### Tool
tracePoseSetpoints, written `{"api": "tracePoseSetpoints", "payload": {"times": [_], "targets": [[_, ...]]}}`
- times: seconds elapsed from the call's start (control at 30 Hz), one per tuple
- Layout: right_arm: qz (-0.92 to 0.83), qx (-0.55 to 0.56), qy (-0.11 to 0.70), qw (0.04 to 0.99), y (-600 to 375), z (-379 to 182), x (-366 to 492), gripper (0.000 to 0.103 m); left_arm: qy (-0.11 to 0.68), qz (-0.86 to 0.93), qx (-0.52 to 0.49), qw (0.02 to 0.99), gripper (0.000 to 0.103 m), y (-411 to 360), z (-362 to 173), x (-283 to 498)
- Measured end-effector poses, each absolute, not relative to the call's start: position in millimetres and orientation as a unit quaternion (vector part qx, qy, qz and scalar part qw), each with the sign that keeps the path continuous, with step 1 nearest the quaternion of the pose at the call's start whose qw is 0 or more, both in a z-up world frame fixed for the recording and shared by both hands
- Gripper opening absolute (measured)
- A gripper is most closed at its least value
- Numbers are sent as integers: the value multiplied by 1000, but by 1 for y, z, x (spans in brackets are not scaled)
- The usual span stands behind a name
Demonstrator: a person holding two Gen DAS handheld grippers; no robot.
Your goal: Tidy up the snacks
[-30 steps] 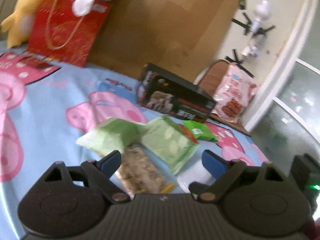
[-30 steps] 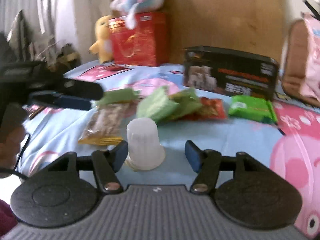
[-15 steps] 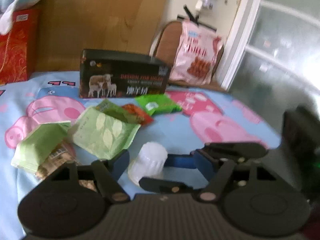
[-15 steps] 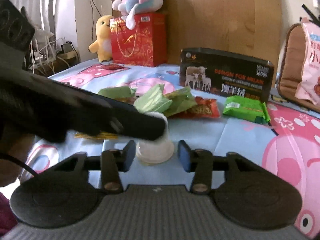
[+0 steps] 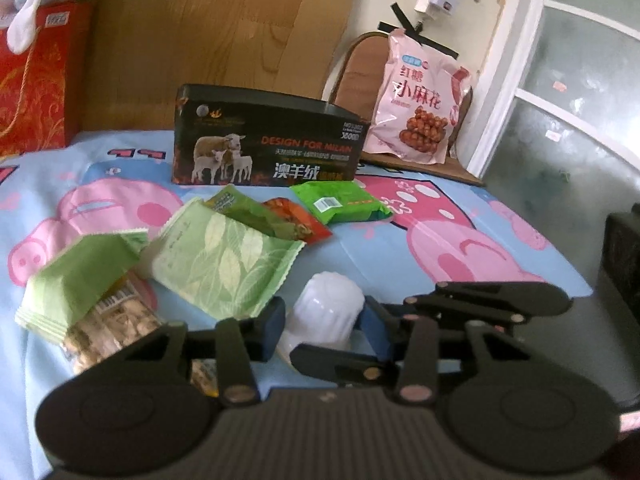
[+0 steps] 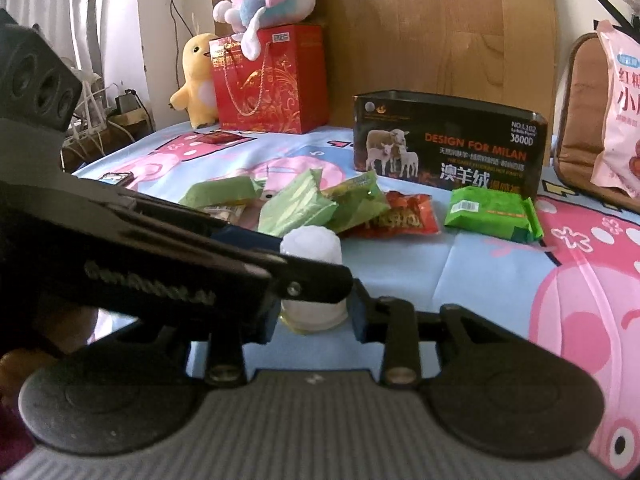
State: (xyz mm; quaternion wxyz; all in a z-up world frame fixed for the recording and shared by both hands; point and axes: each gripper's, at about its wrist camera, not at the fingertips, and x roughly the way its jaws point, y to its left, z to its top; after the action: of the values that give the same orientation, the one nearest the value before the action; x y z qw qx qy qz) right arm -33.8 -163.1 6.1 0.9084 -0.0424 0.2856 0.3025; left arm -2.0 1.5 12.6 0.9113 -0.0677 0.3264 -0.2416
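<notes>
A white ribbed jelly cup (image 5: 326, 316) stands upside down on the blue pig-print cloth; it also shows in the right wrist view (image 6: 314, 280). My left gripper (image 5: 323, 330) has both blue pads against the cup's sides. My right gripper (image 6: 314, 318) closes on the cup's base from the other side and also shows in the left wrist view (image 5: 400, 344). Behind lie light green packets (image 5: 224, 264), a nut bag (image 5: 108, 328), a red snack packet (image 6: 400, 216) and a bright green packet (image 6: 492, 212).
A black tin box (image 5: 268, 148) stands open-topped behind the snacks. A pink snack bag (image 5: 420, 100) leans on a chair at the back right. A red gift bag (image 6: 272, 80) with plush toys stands at the back left. The bed edge (image 5: 560, 280) drops off on the right.
My left gripper swung right from the packet pile to the cup and closed on it. My right gripper narrowed around the cup's base.
</notes>
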Motion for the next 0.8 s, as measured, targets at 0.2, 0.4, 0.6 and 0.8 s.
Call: {"api": "tracePoseSetpoints", "payload": {"times": [0.2,0.4,0.6,0.8], "targets": [[297,-44,287,909,-161,6,-32,43,318,-242,-84,913,42,6,9,-1],[296,-51,281,911,-160,6,-33,43,312,-244,-88,914,41,7,10,-3],[294,-55,270,915,-160,7,-35,40,303,-251,-93,915,38,10,11,-7],[293,-54,270,916,-160,7,-35,40,301,-251,-91,915,38,9,12,-7]]}}
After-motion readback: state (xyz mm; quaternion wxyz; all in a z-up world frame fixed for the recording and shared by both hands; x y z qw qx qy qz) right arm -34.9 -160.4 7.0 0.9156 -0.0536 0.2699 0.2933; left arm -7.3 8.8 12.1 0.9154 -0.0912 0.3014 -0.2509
